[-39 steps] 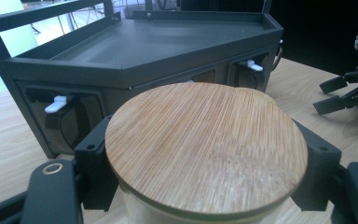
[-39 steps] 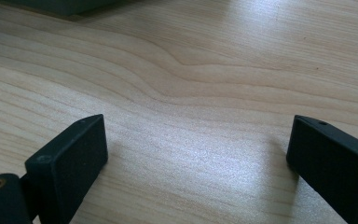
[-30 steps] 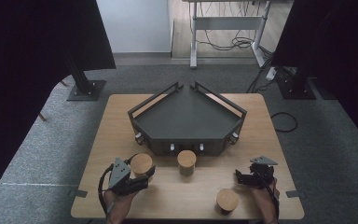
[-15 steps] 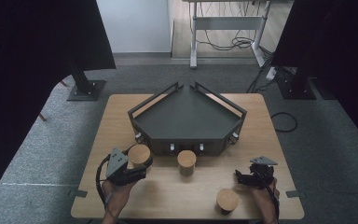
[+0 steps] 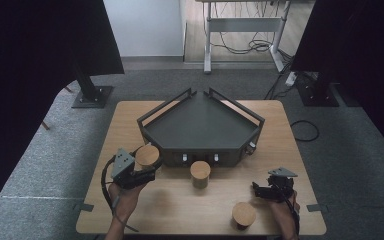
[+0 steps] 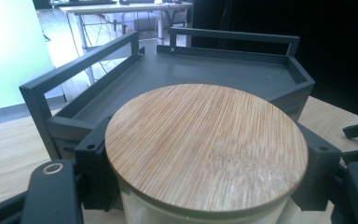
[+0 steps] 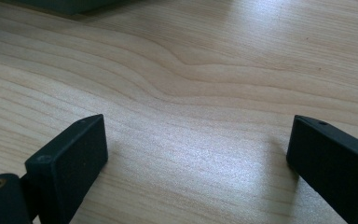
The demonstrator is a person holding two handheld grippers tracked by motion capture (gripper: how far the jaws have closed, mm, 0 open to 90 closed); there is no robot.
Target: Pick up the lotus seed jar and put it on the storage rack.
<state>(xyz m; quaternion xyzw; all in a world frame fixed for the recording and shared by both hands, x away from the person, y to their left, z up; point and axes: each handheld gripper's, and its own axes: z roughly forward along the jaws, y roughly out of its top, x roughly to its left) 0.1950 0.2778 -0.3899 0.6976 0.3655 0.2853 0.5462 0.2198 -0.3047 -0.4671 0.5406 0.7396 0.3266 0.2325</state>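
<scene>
My left gripper is shut on a glass jar with a round bamboo lid, held just off the front left corner of the dark five-sided tray. In the left gripper view the lid sits between both jaws, with the tray's rail right behind it. A second lidded jar stands on the table in front of the tray. A third jar stands near the front edge. My right gripper rests to the right of that jar, open, with bare wood between its pads.
The wooden table stands on grey carpet. Black stands flank the table at the back left and back right. A cable loops on the floor at the right. A metal desk frame stands behind.
My left gripper has lifted the jar and carried it away from me toward the tray's front left corner. The right gripper has stayed put.
</scene>
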